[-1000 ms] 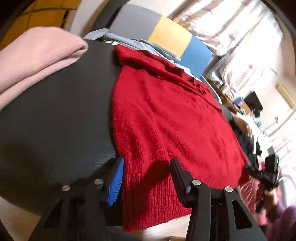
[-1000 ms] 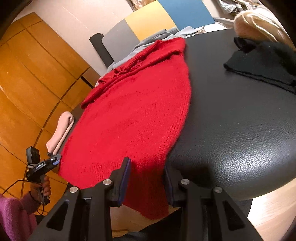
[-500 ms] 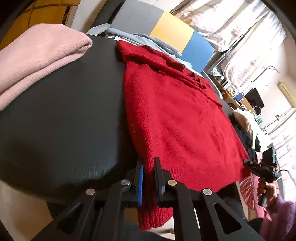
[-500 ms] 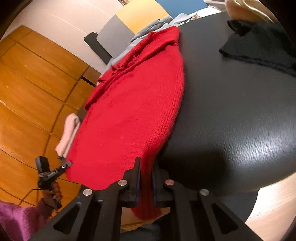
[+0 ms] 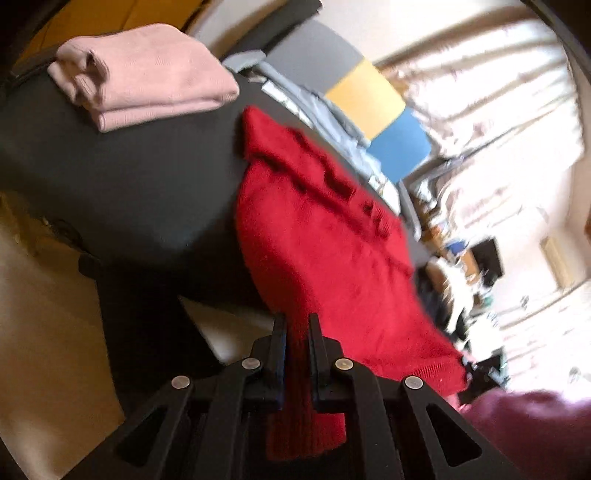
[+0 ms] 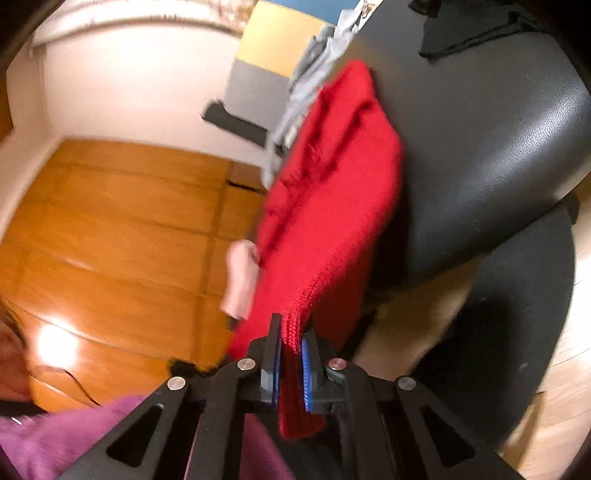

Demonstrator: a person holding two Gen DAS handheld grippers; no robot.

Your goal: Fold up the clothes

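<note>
Red sweater (image 5: 325, 251): knitted, lying lengthwise on a black table (image 5: 122, 184) with a leather-like top, its ribbed hem pulled off the near edge and held up at two corners. Left gripper (image 5: 296, 325): fingers pressed together on the hem's left corner, a strip of ribbed knit hanging down between and below them. Right gripper (image 6: 291, 334): pinching the hem's right corner between blue-padded fingers (image 6: 306, 369), the knit bunched in the gap and drooping underneath. From the right wrist view the sweater (image 6: 332, 206) rises from the table (image 6: 480, 147) as a taut slope toward the gripper, its far end resting on the top. Pink folded garment (image 5: 144, 74): on the table's far left part, well apart from the sweater; in the right wrist view it (image 6: 240, 277) shows just beyond the sweater's left edge, partly hidden by it. Black garment (image 6: 476, 26): loosely heaped at the table's far right, apart from the sweater. Pale blue-grey cloth (image 5: 325, 114): draped at the table's far edge, just behind the sweater's collar end. Chair back (image 5: 369, 96) with grey, yellow and blue panels: behind that cloth. Wooden panelling (image 6: 110, 221): left of the table in the right wrist view. Purple sleeve (image 6: 66, 435): at the bottom left beside the right gripper. Background beyond the table in the left wrist view is blurred and cannot be itemised.
</note>
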